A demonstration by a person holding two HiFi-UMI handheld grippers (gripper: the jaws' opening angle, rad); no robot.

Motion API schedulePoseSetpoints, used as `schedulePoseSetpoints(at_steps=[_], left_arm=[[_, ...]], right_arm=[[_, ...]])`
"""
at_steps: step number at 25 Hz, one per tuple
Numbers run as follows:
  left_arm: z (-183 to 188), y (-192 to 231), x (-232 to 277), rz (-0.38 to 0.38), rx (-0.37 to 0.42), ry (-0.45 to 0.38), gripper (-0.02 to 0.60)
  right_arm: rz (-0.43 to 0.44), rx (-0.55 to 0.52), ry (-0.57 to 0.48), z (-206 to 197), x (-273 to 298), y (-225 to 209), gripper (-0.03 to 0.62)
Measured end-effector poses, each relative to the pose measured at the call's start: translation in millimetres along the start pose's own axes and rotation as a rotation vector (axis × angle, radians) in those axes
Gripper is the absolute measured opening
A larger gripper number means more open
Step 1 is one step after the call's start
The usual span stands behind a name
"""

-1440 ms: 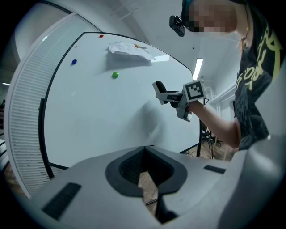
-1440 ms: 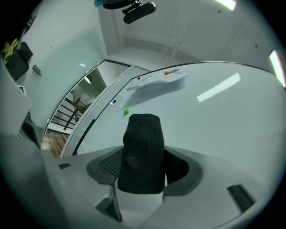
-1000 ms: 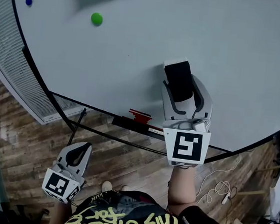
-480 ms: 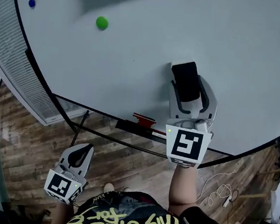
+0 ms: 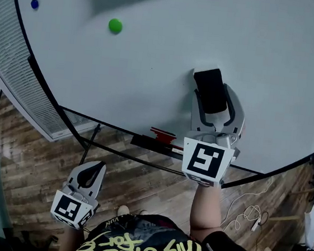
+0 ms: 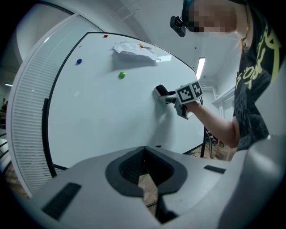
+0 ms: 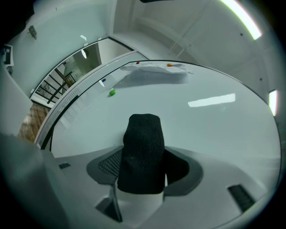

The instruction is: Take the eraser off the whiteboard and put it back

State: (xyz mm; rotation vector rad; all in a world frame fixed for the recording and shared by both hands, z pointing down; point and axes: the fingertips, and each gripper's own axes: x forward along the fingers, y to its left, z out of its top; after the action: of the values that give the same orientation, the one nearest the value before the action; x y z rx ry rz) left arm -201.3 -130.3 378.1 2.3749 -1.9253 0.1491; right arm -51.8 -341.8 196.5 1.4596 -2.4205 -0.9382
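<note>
Black eraser (image 5: 210, 89) pressed against whiteboard (image 5: 154, 54), low on its face, just above whiteboard's bottom frame. Right tool (image 5: 211, 96) clamped on eraser, one jaw each side, felt end poking past tips onto whiteboard. Green magnet (image 5: 115, 25) higher on whiteboard, toward its left edge; blue magnet (image 5: 34, 3) right at that edge. Left tool (image 5: 87, 175) well below whiteboard, over wood floor (image 5: 29, 158), jaws together, nothing held.

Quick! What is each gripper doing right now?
Left gripper: closed, holding nothing.
Right gripper: closed on the black eraser, at the whiteboard.
</note>
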Motion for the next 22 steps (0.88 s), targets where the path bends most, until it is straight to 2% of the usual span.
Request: schedulePoseSetpoints(at_steps=[13, 16, 22], left_arm=[[-1.1, -3.0, -4.0, -0.003, -0.003, -0.006, 0.008], [-3.6, 1.4, -4.6, -0.006, 0.023, 0.004, 0.007], [-0.7, 1.0, -4.4, 0.003, -0.012, 0.006, 0.008]], right_arm=[[-0.047, -0.041, 0.016, -1.8, -5.2, -1.2, 0.262], [-0.05, -0.042, 0.015, -0.9, -2.4, 0.4, 0.262], [-0.06, -0.032, -0.034, 6.5, -2.4, -0.8, 0.268]])
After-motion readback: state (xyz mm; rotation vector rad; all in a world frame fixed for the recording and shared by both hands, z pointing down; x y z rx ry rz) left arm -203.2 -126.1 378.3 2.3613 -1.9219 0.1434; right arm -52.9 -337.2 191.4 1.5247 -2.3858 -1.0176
